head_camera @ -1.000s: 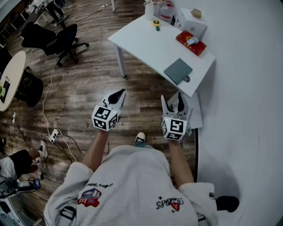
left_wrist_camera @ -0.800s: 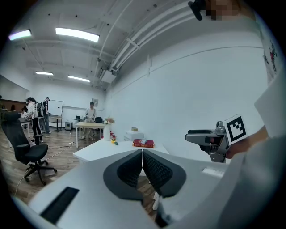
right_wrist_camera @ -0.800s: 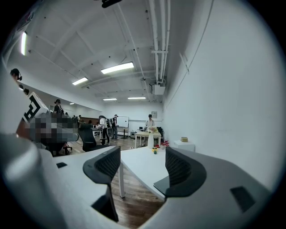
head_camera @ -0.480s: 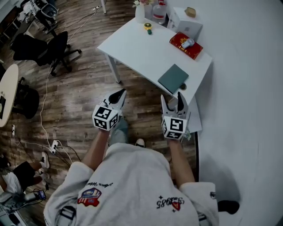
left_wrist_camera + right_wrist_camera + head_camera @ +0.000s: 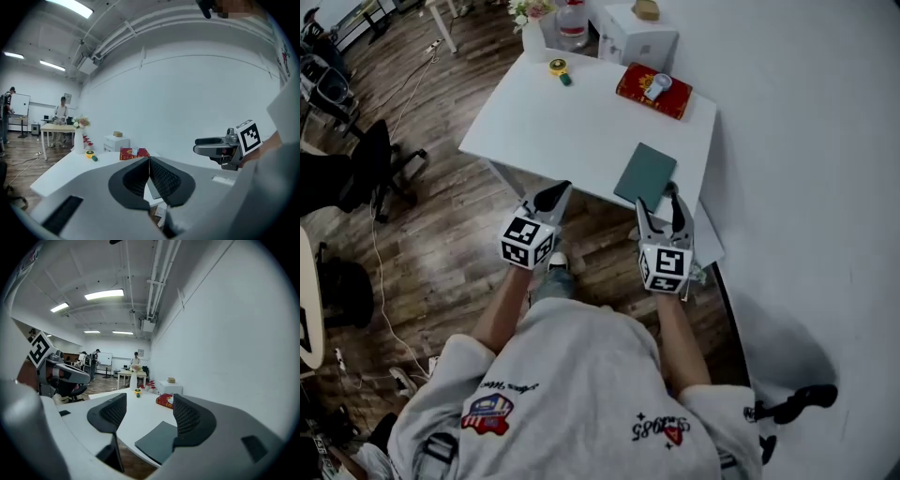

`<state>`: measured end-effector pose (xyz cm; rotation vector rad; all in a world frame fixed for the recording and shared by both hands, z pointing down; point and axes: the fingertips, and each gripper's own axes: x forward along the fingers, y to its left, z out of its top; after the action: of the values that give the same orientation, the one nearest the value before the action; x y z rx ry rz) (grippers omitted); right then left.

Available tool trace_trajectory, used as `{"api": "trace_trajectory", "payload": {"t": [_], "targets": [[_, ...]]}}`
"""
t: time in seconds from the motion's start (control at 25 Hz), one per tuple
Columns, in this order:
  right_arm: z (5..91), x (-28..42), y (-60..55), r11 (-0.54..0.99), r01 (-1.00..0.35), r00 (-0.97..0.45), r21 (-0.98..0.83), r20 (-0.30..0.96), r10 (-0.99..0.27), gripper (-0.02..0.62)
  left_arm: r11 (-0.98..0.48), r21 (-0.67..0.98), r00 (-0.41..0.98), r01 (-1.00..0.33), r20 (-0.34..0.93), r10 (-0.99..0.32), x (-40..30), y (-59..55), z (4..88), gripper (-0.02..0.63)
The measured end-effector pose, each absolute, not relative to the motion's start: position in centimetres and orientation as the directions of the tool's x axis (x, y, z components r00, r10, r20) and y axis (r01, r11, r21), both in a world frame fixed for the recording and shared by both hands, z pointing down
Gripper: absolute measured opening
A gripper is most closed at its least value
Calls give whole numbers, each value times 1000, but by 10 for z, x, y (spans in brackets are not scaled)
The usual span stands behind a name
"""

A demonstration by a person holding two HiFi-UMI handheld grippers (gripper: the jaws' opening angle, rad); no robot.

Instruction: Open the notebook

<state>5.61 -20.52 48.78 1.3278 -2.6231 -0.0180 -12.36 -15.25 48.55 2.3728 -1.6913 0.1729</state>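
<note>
A dark green notebook [image 5: 645, 174] lies closed near the front right corner of a white table [image 5: 572, 122]; it also shows in the right gripper view as the same notebook [image 5: 157, 440]. My right gripper [image 5: 661, 202] hovers just short of the notebook's near edge, jaws open and empty. My left gripper [image 5: 551, 195] hangs at the table's front edge, left of the notebook, jaws shut with nothing in them. In the left gripper view the pads [image 5: 161, 176] meet and hide most of the notebook.
At the table's far side sit a red box [image 5: 653, 91], a white box [image 5: 636, 35], a vase with flowers [image 5: 532, 28], a bottle [image 5: 573, 22] and a yellow tape measure [image 5: 557, 67]. A white wall [image 5: 806, 141] runs along the right. Office chairs [image 5: 347, 169] stand left.
The person has stepped closer to the table: both grippers now reach its front edge, the right one nearly at the notebook. Their jaw states are unchanged.
</note>
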Motion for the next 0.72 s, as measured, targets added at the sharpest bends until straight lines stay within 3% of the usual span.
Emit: {"api": "trace_trajectory", "payload": {"t": [0.32, 0.72], "targets": [[499, 20, -239, 458, -878, -419, 137, 239, -876, 296, -476, 119, 491, -871, 216, -844, -169, -223, 481, 5], [553, -11, -252, 402, -893, -310, 203, 369, -876, 298, -551, 159, 574, -819, 242, -782, -205, -256, 508, 5]]}}
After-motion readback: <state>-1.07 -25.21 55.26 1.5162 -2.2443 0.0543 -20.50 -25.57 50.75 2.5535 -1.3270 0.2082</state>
